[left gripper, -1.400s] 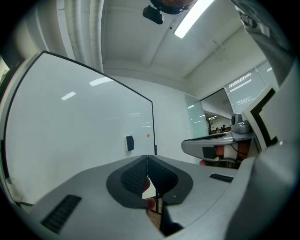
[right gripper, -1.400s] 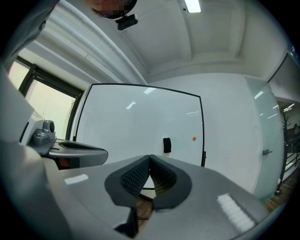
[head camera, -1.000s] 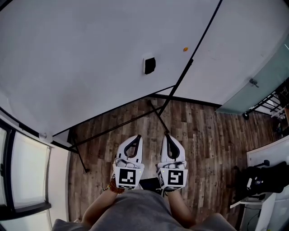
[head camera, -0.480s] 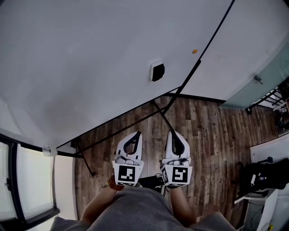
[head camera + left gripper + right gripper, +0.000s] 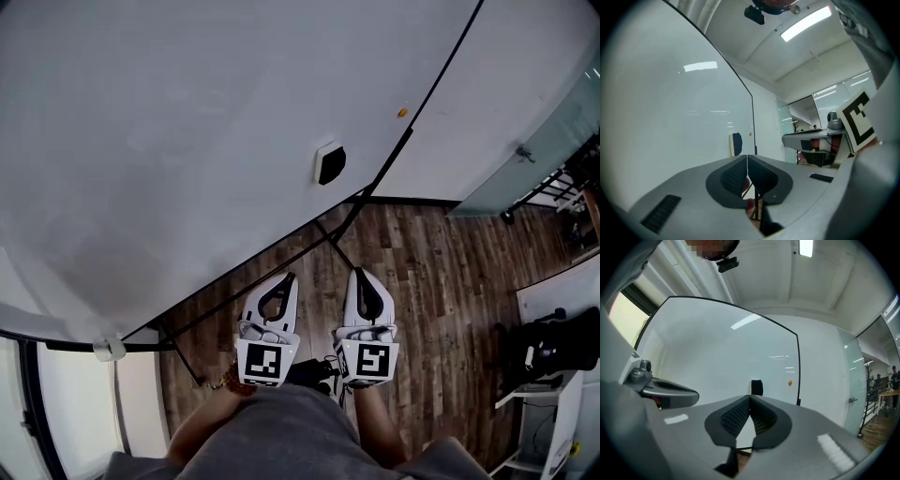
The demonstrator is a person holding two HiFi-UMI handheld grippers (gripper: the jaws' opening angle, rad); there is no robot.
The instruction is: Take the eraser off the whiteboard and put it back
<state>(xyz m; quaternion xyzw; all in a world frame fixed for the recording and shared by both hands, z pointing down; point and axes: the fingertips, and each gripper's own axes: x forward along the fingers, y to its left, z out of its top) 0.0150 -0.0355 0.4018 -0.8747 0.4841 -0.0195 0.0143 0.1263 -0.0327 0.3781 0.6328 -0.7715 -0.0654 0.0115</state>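
Clinging to the whiteboard (image 5: 187, 141), the eraser (image 5: 331, 164) is sitting well ahead of both grippers, its long axis upright. It is lining up straight beyond the right gripper (image 5: 353, 274), so that hand is looking better placed. The left gripper (image 5: 289, 277) is riding just beside it. Both are holding their jaws together on nothing. Compared with a second ago, the eraser is showing closer to the grippers.

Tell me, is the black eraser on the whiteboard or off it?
On. The eraser sits flat against the whiteboard, well ahead of the left tongs and right tongs, both shut and empty.
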